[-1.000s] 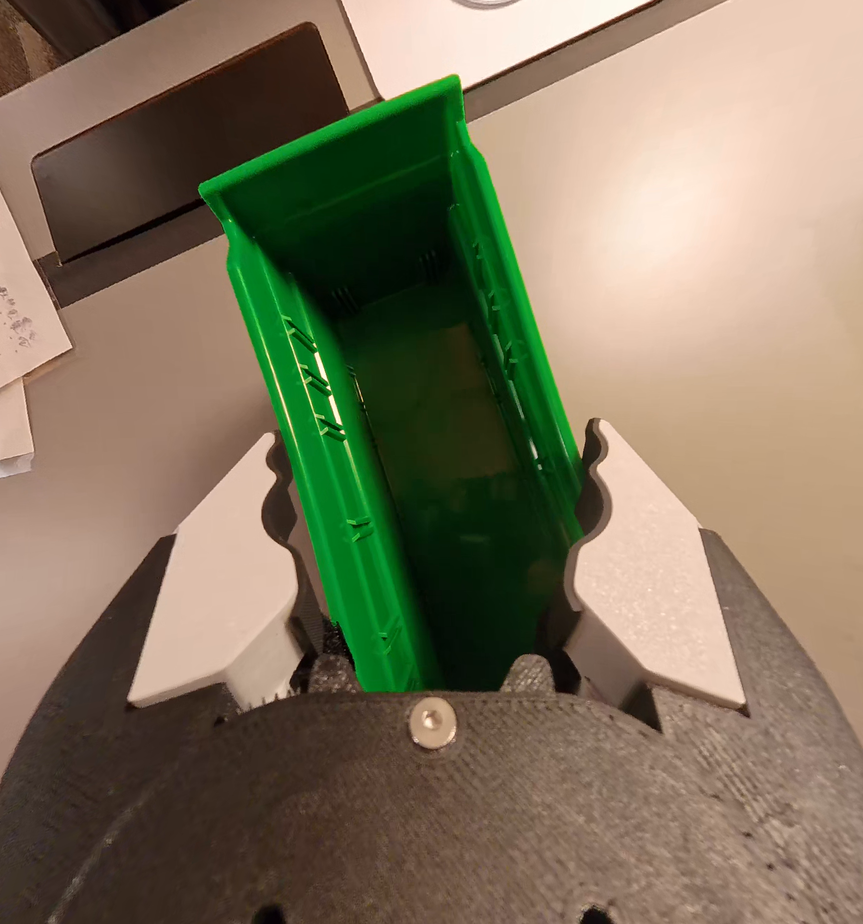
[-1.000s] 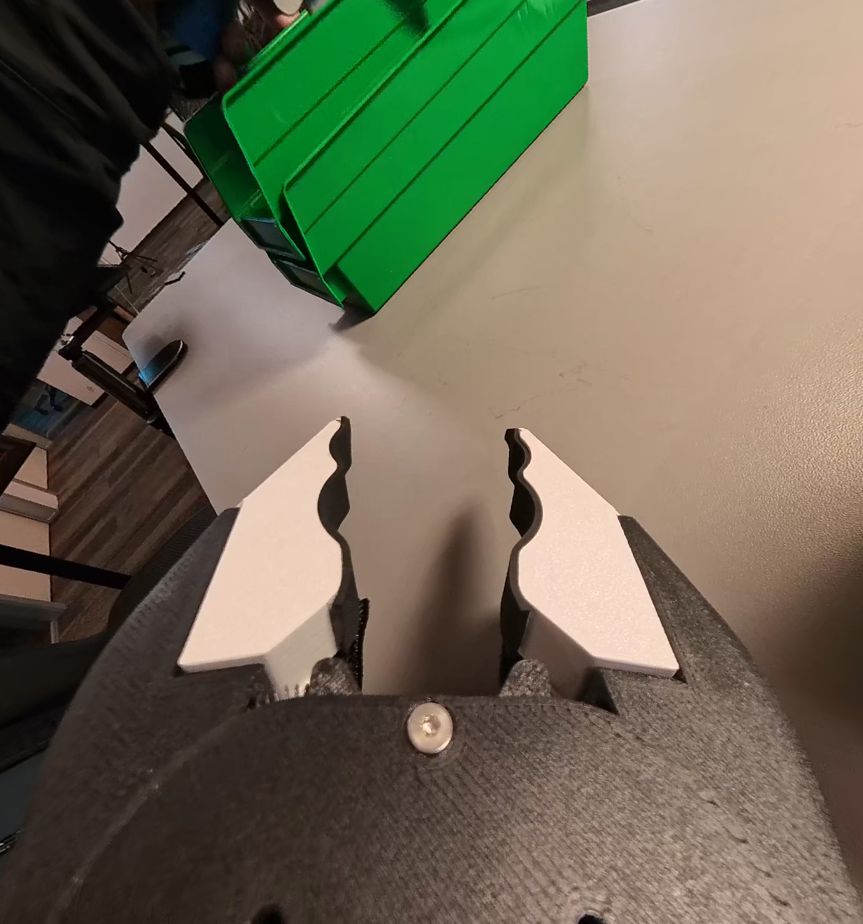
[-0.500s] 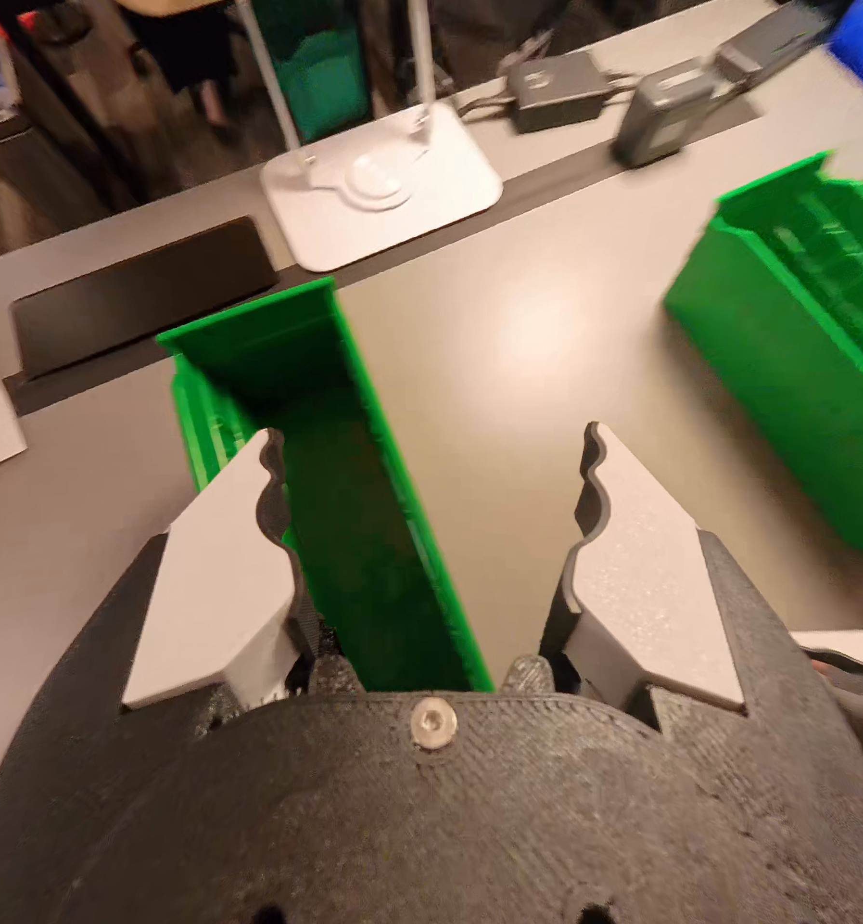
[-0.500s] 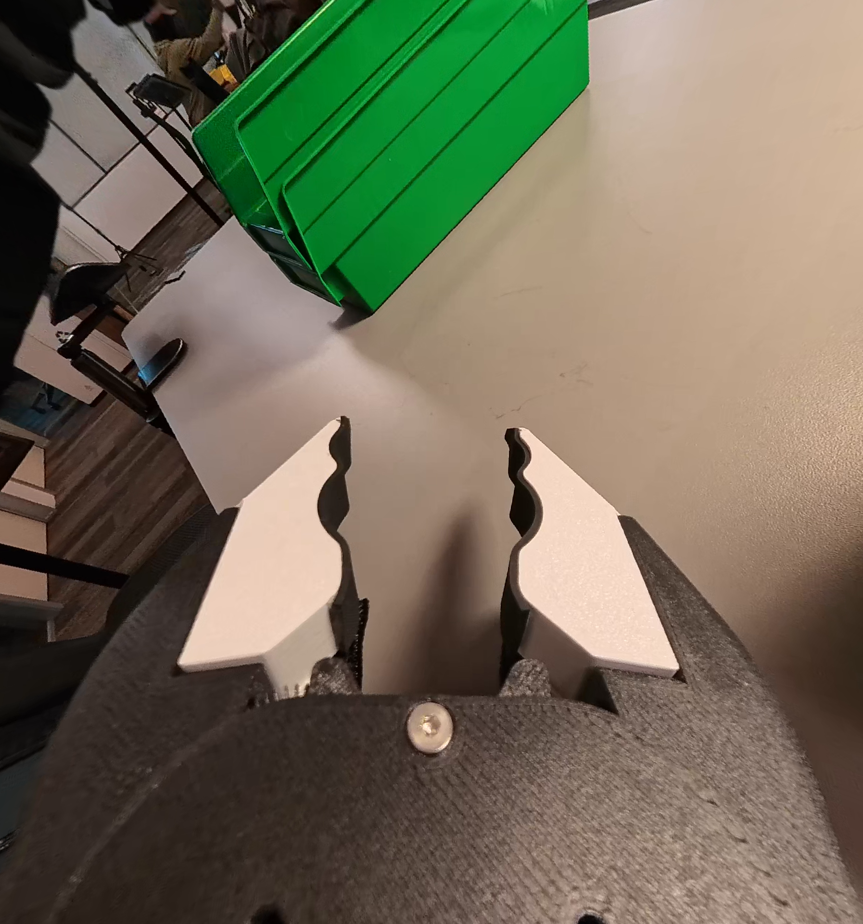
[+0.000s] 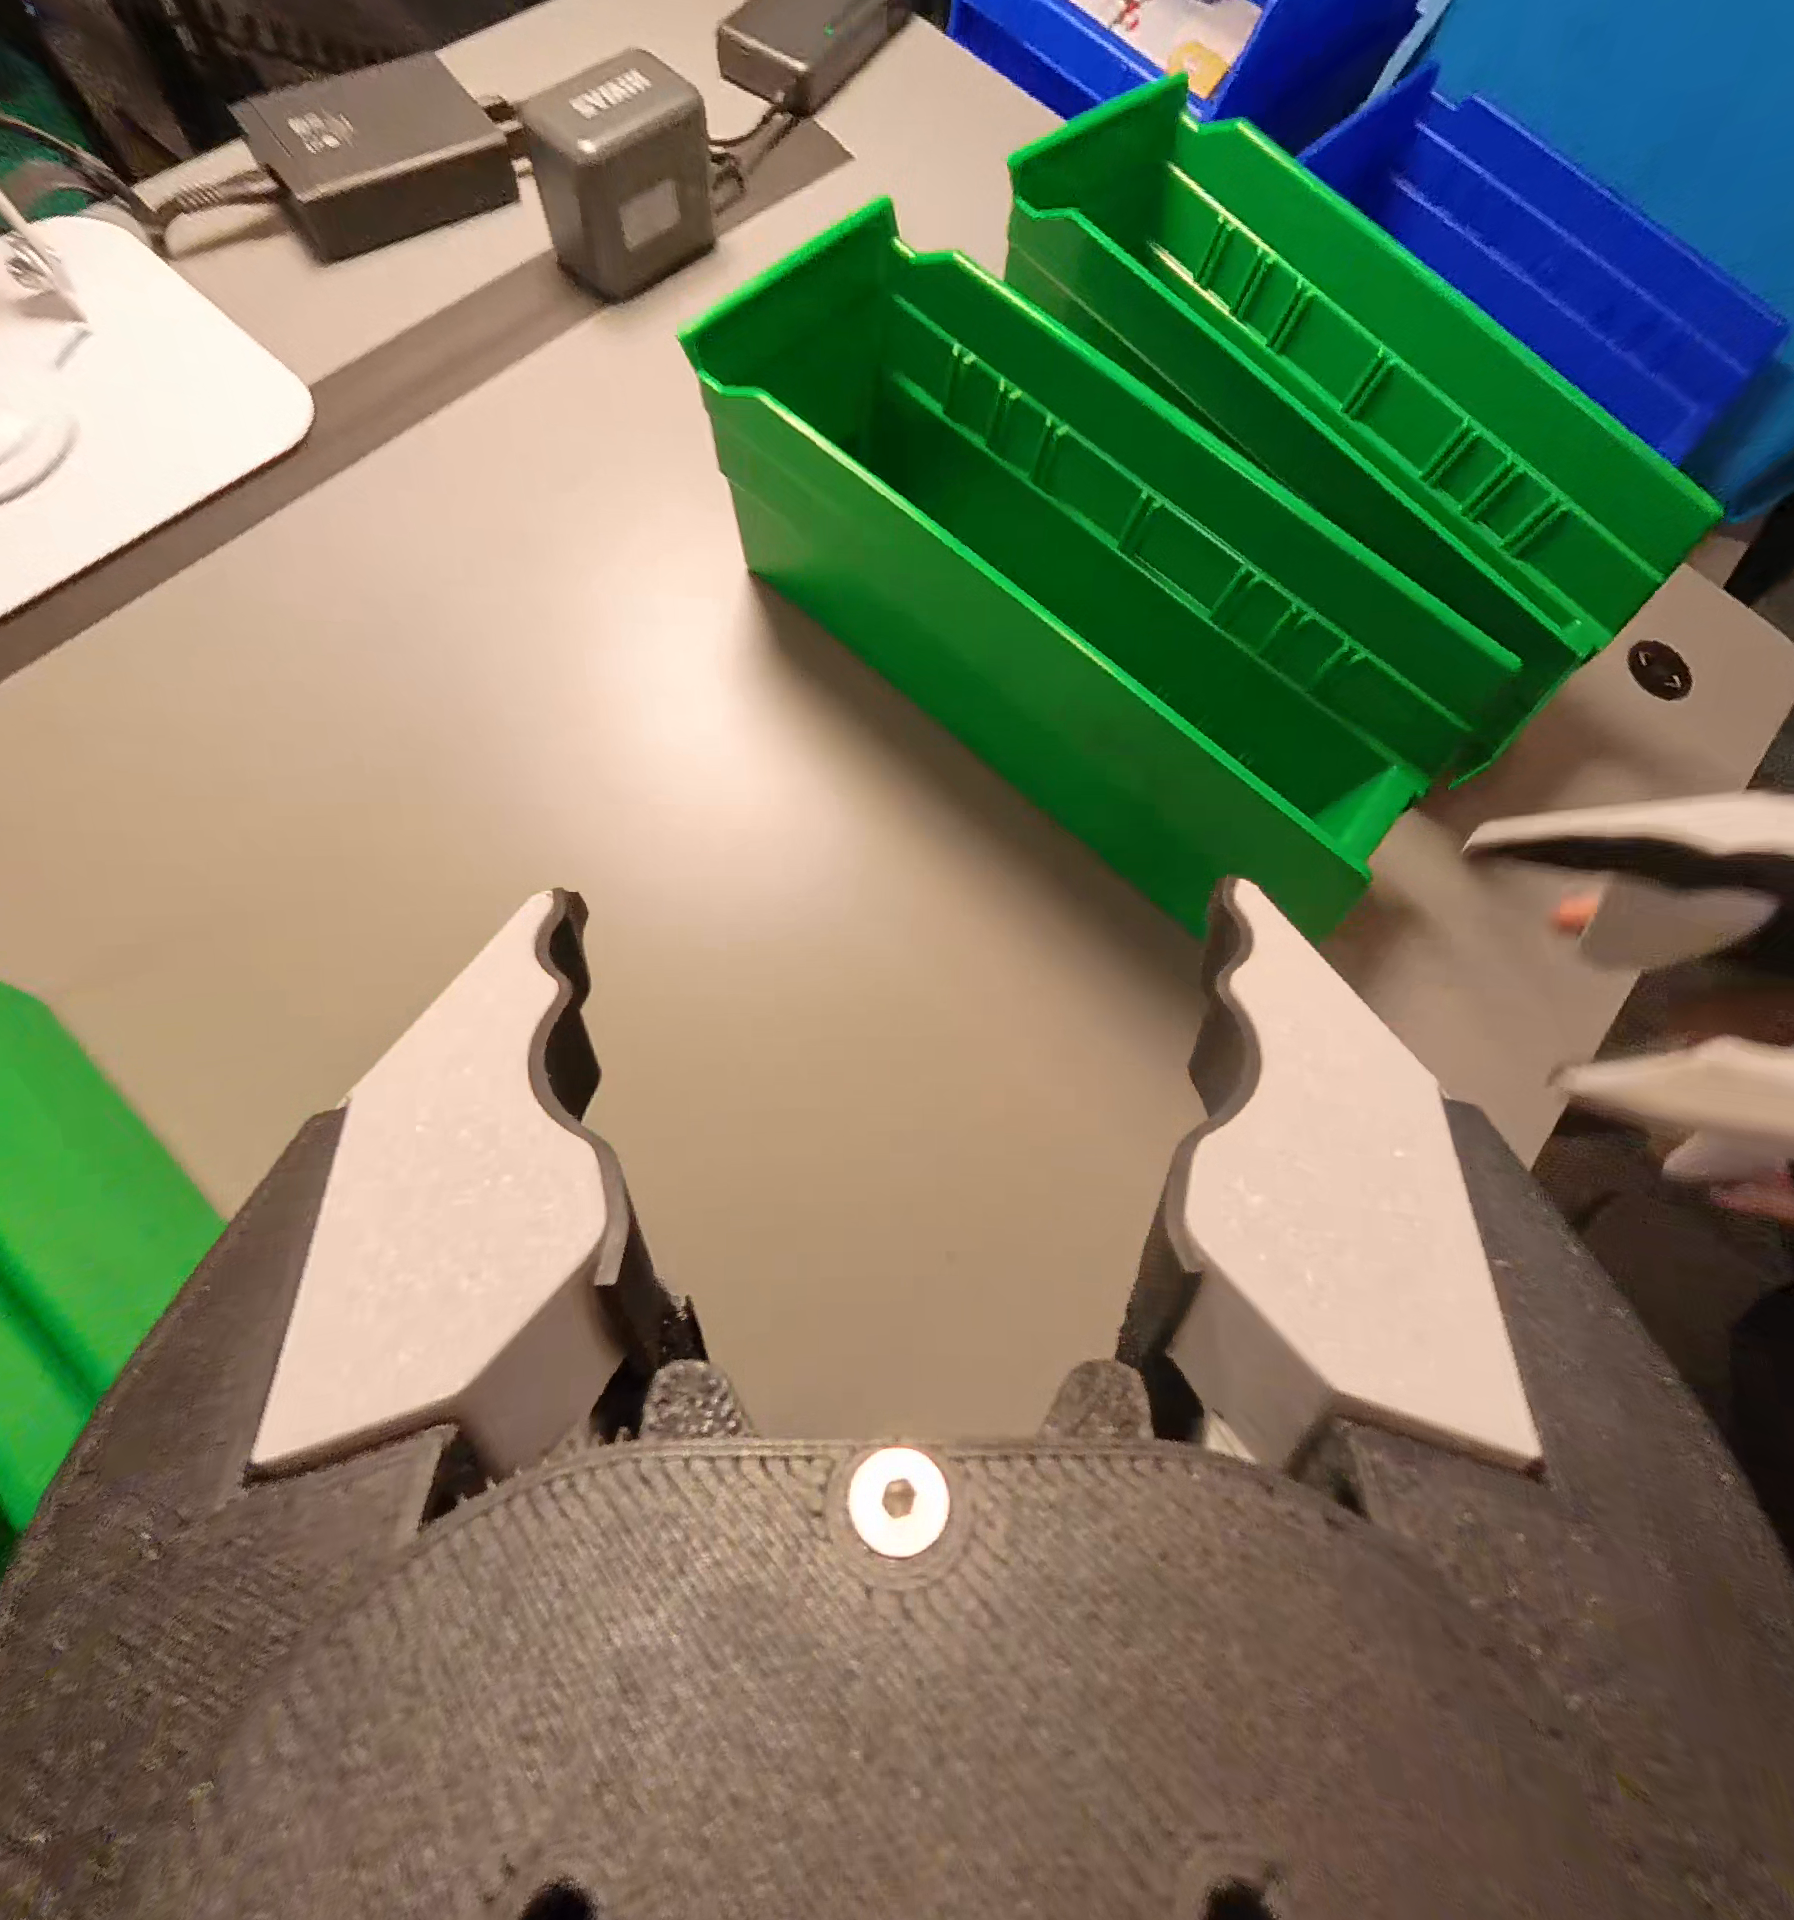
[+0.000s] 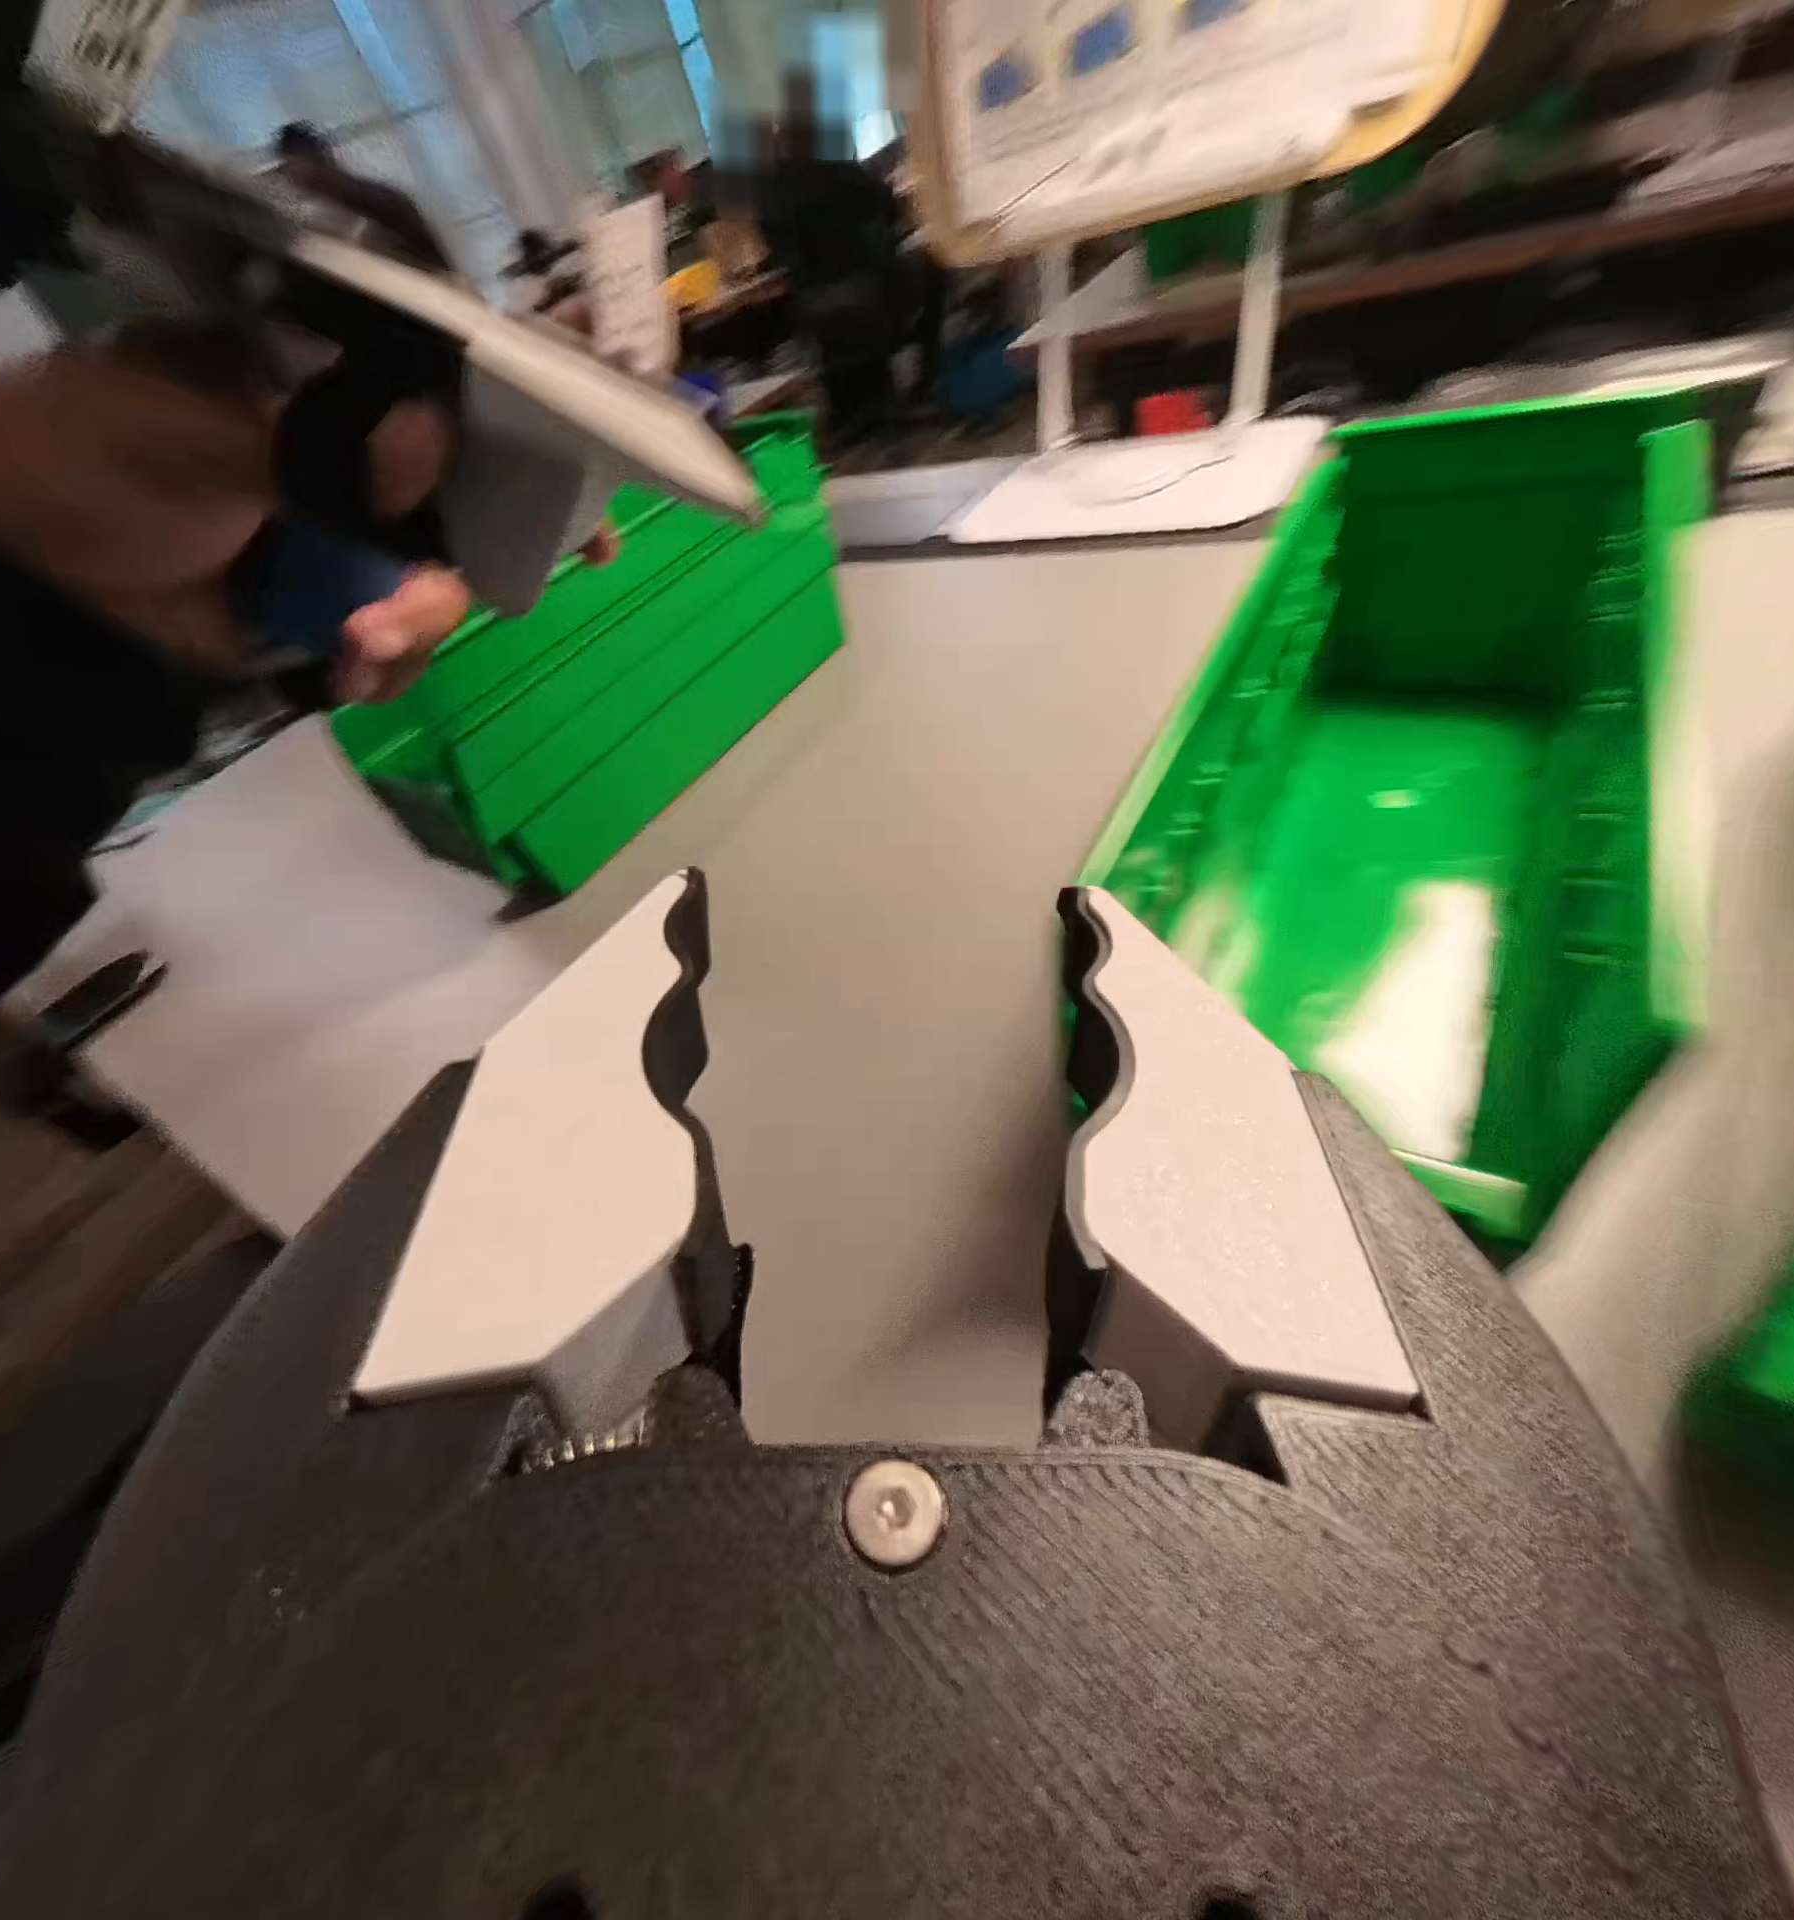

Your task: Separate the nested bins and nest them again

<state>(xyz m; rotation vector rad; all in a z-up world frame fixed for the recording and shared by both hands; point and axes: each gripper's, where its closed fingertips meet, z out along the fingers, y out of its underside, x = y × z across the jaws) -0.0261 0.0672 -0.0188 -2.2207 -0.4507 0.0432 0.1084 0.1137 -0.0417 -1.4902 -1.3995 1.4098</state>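
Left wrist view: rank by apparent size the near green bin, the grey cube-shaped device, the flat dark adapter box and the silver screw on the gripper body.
1. near green bin, clearly largest
2. flat dark adapter box
3. grey cube-shaped device, close to the adapter box; both sit far back, so their order is unsure
4. silver screw, smallest, though nearest the camera

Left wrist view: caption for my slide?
Open, empty left gripper over the table, facing green bins.

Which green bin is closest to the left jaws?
The green bin at the left edge of the left wrist view, right beside the open left gripper. The other two green bins sit farther off, near the blue bins.
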